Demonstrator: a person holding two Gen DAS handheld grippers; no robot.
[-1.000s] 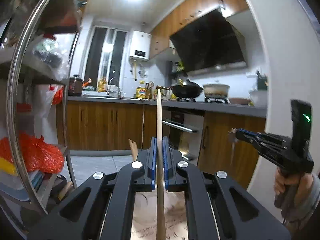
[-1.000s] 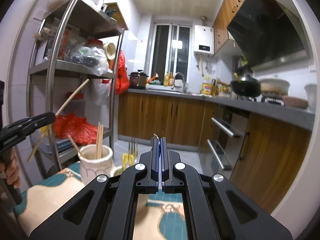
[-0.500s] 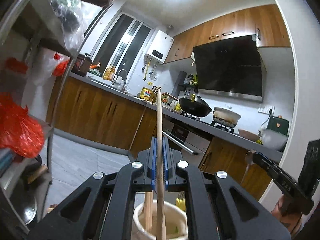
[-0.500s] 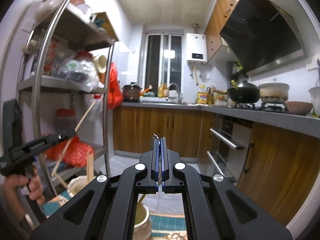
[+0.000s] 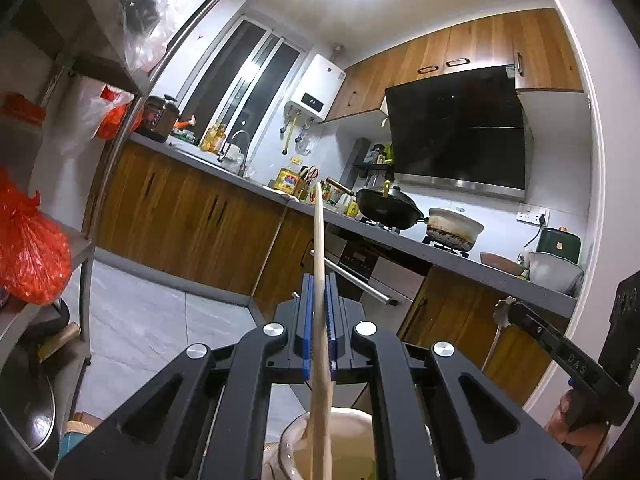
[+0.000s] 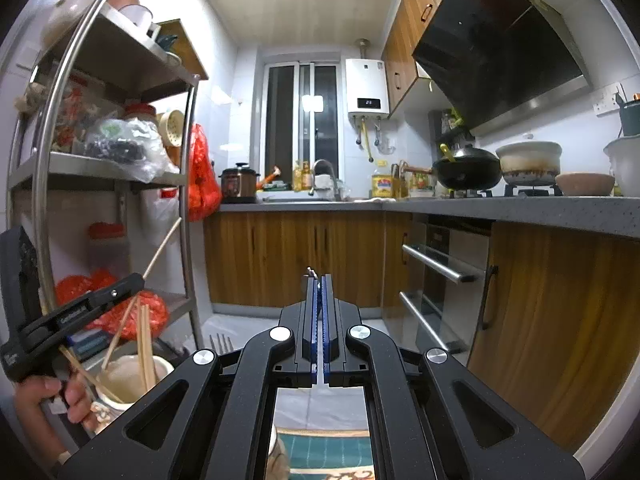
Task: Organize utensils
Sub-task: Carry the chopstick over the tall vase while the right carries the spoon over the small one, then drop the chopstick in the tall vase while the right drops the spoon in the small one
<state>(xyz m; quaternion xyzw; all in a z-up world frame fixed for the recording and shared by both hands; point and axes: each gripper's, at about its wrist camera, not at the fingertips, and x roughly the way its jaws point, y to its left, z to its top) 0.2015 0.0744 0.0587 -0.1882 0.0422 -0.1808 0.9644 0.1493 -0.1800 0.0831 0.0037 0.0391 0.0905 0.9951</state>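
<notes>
My left gripper point(image 5: 319, 280) is shut on a long wooden chopstick point(image 5: 318, 240) held nearly upright. Its lower end dips into a white ceramic cup point(image 5: 360, 448) right below the jaws. In the right wrist view the same cup point(image 6: 120, 380) stands at lower left with other chopsticks point(image 6: 145, 344) in it. There the left gripper point(image 6: 134, 282) hangs over it, gripped by a hand point(image 6: 76, 396). My right gripper point(image 6: 319, 278) is shut on a thin metal utensil point(image 6: 310, 271). In the left wrist view the right gripper point(image 5: 510, 308) shows the utensil's ornate end point(image 5: 504, 307).
A steel shelf rack point(image 6: 44, 168) with red bags stands at the left. Fork tines point(image 6: 221, 342) rise behind the cup. A teal patterned mat point(image 6: 332, 452) lies under the right gripper. Wooden cabinets point(image 6: 296, 260), an oven and a counter with a wok point(image 6: 466, 168) lie ahead.
My left gripper has carried the chopstick sideways and down over the cup, and its lower end now sits inside. The right gripper has shifted, so the cup lies further left in its view.
</notes>
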